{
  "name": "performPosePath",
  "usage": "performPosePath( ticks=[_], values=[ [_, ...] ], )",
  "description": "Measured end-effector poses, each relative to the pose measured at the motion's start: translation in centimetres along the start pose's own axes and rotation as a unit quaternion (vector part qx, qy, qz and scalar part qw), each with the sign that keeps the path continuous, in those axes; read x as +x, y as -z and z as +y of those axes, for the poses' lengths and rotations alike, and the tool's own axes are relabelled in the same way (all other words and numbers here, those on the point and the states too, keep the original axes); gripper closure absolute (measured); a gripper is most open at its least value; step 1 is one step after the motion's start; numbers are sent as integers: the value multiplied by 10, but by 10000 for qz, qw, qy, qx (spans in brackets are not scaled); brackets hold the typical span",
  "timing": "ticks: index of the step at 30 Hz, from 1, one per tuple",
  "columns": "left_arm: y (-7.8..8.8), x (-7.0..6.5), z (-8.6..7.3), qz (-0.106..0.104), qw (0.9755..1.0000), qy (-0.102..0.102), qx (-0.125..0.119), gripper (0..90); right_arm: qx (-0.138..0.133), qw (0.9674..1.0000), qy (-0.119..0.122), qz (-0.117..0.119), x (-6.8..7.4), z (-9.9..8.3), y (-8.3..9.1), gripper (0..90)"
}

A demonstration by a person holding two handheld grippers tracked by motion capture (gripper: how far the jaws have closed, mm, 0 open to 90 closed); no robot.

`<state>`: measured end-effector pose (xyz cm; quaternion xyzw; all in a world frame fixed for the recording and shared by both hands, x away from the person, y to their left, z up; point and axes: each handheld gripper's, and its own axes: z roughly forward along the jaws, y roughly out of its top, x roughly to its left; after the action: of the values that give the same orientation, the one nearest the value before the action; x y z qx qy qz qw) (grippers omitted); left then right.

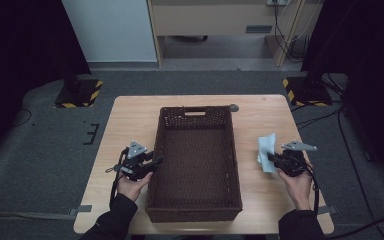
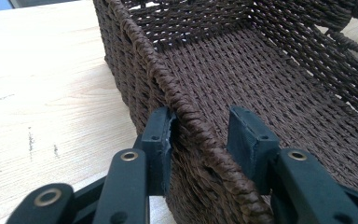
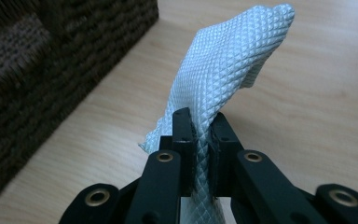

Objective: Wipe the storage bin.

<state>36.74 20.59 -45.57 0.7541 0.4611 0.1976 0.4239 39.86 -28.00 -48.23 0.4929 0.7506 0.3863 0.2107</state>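
High view looks down over the table (image 1: 130, 120); both gripper views sit close, sharing the basket (image 1: 195, 165).

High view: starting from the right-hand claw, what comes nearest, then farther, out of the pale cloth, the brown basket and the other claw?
1. Pale cloth: pinched in the right claw itself, on the table's right side.
2. Brown basket: mid-table, its right wall just left of the cloth.
3. Left claw: farthest, across the basket, straddling its left rim.
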Motion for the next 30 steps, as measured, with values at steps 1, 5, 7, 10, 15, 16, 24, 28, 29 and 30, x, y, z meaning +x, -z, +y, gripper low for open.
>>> performPosePath(
  ticks=[1,5,7,10,15,16,24,28,29,30],
  values=[
    [0,0,0,-3,10000,4,-3,597,-50,10000,24,10,1,2,0,839],
    [0,0,0,-21,10000,11,-2,596,-170,9998,83,-16,4,9,-1,839],
    [-1,0,0,-28,10000,32,-8,594,-240,9997,96,-13,6,12,-2,840],
    [-1,0,0,-35,10000,43,-18,595,-288,9994,183,-41,9,17,-4,839],
    [-2,1,0,-72,10000,50,-34,594,-324,9991,282,-41,14,26,-12,838],
    [-2,1,0,-74,9999,59,-39,594,-323,9991,285,-38,15,28,-13,837],
    [-3,1,0,-93,9999,81,-35,592,-366,9985,400,-49,20,45,-34,841],
    [-3,1,0,-100,9999,75,-31,590,-266,9983,517,-48,27,50,-51,841],
    [-3,1,0,-101,9999,78,-32,589,-261,9981,548,-43,29,52,-54,841],
    [-3,1,0,-103,9999,74,-30,590,-298,9981,545,-39,30,53,-56,842]
  ],
)
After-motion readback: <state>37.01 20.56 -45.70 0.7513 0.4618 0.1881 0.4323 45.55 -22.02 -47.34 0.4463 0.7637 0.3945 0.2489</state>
